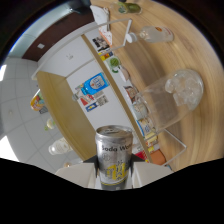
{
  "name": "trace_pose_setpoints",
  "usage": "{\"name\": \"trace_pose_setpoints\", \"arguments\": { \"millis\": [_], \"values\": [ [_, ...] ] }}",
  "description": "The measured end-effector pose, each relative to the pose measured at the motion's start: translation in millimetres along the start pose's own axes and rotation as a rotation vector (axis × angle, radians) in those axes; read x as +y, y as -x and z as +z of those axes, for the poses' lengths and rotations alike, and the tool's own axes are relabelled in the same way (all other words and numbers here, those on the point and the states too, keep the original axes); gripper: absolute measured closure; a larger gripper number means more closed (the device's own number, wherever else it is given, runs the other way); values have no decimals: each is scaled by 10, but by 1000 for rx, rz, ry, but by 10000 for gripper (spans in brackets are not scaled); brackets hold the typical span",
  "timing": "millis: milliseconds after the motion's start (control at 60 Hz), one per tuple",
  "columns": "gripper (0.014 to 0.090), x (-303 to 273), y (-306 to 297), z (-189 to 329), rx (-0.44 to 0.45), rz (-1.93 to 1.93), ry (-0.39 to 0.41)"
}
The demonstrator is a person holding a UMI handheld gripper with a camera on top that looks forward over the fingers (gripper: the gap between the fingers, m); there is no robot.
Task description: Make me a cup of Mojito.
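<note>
Silver aluminium soda-water can (114, 156), cylindrical, with a smooth metal skin, dark lettering and a yellow patch low on the label, sits clamped in the tool (114, 176); the two pale fingers (75, 175) press its lower sides from either flank. Can top is a dull brushed disc with a raised rim; whether the tab is lifted cannot be told. The view is strongly rolled, so the light wood-grain worktop (165, 60) runs diagonally beyond the can. On it, beyond the fingers, stands a clear, smooth-walled tumbler glass (172, 100), loaded with clear, rounded ice cubes (184, 87) heaped toward its mouth; no liquid can be made out among them. Farther along the worktop lies or stands a clear plastic bottle (156, 34) with a pale label; its orientation is uncertain. At the far end is a small glass dish (129, 7) holding something green; what it is cannot be made out. A row of small colourful packets (142, 127) lines the worktop edge. Beside the worktop stand white, flat-fronted cabinets (82, 65) bearing a blue sticker (94, 83), above a pale tiled floor (17, 115).
</note>
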Motion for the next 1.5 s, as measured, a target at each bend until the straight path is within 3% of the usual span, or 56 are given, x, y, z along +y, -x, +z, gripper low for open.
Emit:
{"name": "trace_pose_setpoints", "arguments": {
  "millis": [133, 333, 550, 667, 850, 1100, 1367, 1500],
  "values": [
    [546, -122, 160, -37, -83, 239, -24],
    [543, -65, 158, -13, -47, 115, -11],
    [541, 262, 300, 14, 87, -888, 1],
    [541, 452, 333, 75, 102, -1288, 10],
    [544, 479, -177, 195, 211, -1751, 11],
    [543, 194, -1231, 242, 384, -1898, 116],
    [539, -23, -1822, 207, 461, -1949, 197],
    [539, 2, -1819, 211, 441, -1971, 201]
  ]
}}
